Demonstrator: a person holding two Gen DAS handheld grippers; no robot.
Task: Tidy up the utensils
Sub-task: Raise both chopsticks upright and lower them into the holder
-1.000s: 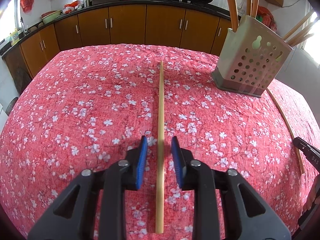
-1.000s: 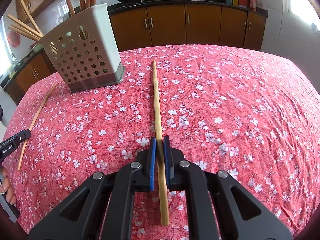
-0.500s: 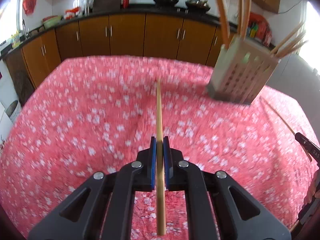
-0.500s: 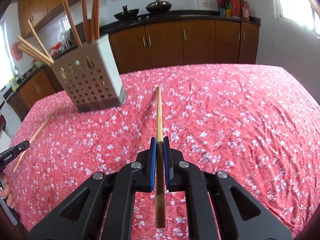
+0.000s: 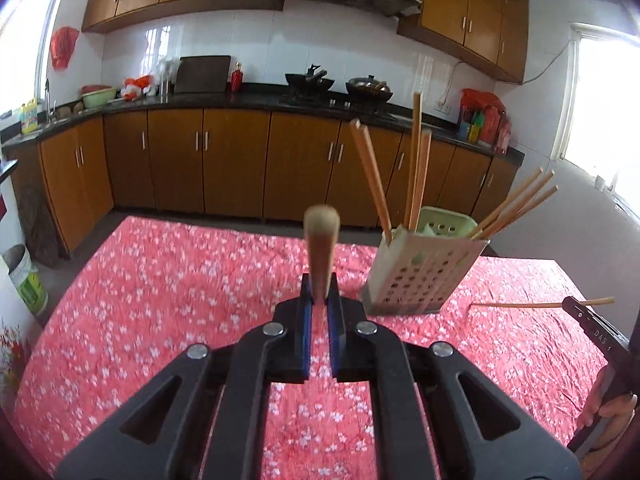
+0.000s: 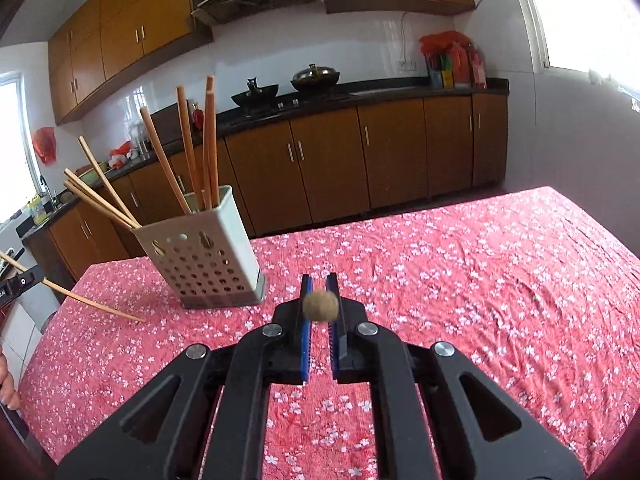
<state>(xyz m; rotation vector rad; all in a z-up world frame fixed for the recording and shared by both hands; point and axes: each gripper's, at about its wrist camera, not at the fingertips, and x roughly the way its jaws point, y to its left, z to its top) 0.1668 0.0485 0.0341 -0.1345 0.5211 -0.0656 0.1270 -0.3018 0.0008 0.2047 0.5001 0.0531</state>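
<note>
My left gripper is shut on a wooden chopstick, lifted off the red floral tablecloth; I see the stick nearly end-on. My right gripper is shut on a second chopstick, also raised and seen end-on. The pale perforated utensil holder stands ahead and to the right in the left wrist view. In the right wrist view the holder is ahead and to the left. Several chopsticks stand in it. Each view shows the other gripper's chopstick at its edge.
A hand grips the right tool at the lower right edge. Brown kitchen cabinets and a counter with pans run behind the table. A white bucket stands on the floor to the left. The cloth's far right side is bare.
The left gripper shut on its chopstick. Both grippers then rose with their chopsticks off the cloth. The views tipped up, so the holder looks lower and farther.
</note>
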